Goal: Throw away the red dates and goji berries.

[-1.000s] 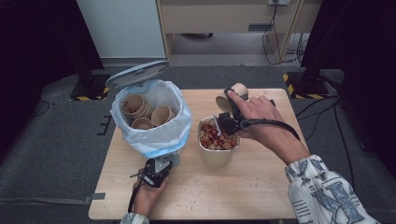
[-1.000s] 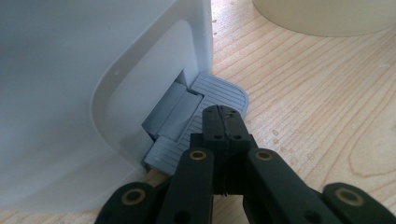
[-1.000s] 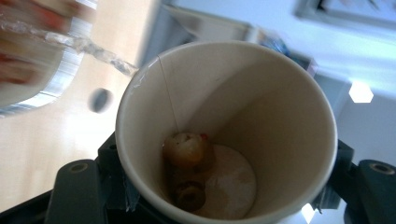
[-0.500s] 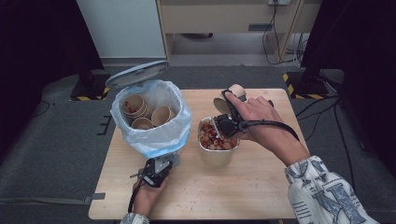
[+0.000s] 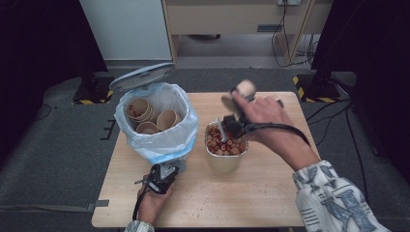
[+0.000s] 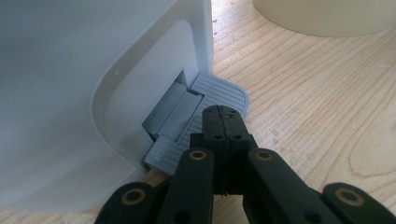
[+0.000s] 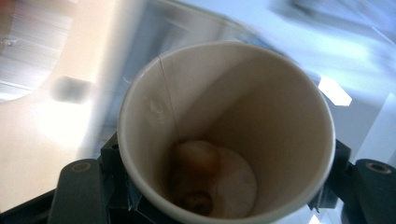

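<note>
Our right hand-held gripper (image 5: 227,126) is clenched on a paper cup (image 7: 226,135), with one jaw on each side of its wall. We hold it just above the paper bowl (image 5: 225,157), probably because we are tipping the leftovers out; a few pieces remain at the bottom of the cup in the right gripper view. The high view is blurred there, so we cannot tell the cup's exact tilt.

Our left hand-held gripper (image 6: 223,122) has its jaws closed together with nothing between them. Its tip rests on the grey pedal (image 6: 219,93) at the foot of the pedal bin (image 5: 159,140), just left of the bowl. We judge that this pressure keeps the lid (image 5: 141,76) raised, so the bin stays open for the cup.

We count one bowl of reddish and pale food scraps, one cup in hand, and three paper cups (image 5: 149,116) in the bin's plastic liner. The wooden worktop (image 5: 270,193) carries all of it.
</note>
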`<state>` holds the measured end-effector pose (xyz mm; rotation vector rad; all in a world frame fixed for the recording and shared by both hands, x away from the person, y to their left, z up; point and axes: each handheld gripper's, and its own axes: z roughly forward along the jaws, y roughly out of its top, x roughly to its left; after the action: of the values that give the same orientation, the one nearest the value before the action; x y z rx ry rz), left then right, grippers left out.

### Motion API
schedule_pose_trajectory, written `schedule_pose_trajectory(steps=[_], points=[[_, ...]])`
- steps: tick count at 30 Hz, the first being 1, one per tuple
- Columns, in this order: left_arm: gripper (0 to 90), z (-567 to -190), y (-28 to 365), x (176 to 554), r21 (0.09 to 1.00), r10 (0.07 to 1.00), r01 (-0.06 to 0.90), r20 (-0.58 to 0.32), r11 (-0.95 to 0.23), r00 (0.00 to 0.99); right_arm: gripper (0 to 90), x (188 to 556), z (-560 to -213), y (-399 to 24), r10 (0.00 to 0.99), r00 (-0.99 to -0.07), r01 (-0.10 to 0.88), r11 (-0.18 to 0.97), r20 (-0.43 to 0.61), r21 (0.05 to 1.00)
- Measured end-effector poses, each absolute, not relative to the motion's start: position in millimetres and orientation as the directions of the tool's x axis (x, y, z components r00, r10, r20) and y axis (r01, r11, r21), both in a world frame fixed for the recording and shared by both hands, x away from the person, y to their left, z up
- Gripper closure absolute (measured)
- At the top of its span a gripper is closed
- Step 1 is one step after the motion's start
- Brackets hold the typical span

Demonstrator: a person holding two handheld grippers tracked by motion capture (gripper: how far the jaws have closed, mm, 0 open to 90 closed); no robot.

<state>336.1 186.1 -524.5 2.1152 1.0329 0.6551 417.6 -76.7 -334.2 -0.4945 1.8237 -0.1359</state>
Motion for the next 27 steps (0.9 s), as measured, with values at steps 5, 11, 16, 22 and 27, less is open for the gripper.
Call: schedule_pose_trajectory(steps=[5, 11, 16, 22, 27], points=[[89.9, -525, 186, 336, 0.767, 0.823, 0.475, 0.119, -0.431, 0.555, 29.2, 421, -361, -71, -0.480, -0.242, -0.273, 0.867, -0.843, -0.416], [89.9, -525, 186, 336, 0.761, 0.821, 0.474, 0.133, -0.444, 0.555, 28.8, 422, -349, -81, -0.433, -0.248, -0.256, 0.892, -0.867, -0.373], [89.9, -524, 186, 336, 0.757, 0.820, 0.477, 0.133, -0.446, 0.556, 28.3, 421, -351, -86, -0.393, -0.283, -0.260, 0.910, -0.875, -0.324], [89.9, -525, 186, 336, 0.758, 0.820, 0.476, 0.132, -0.445, 0.557, 28.0, 425, -350, -93, -0.314, -0.320, -0.249, 0.938, -0.894, -0.240], [89.9, -525, 185, 336, 0.766, 0.824, 0.476, 0.120, -0.432, 0.553, 27.8, 426, -346, -96, -0.234, -0.354, -0.246, 0.957, -0.906, -0.152]])
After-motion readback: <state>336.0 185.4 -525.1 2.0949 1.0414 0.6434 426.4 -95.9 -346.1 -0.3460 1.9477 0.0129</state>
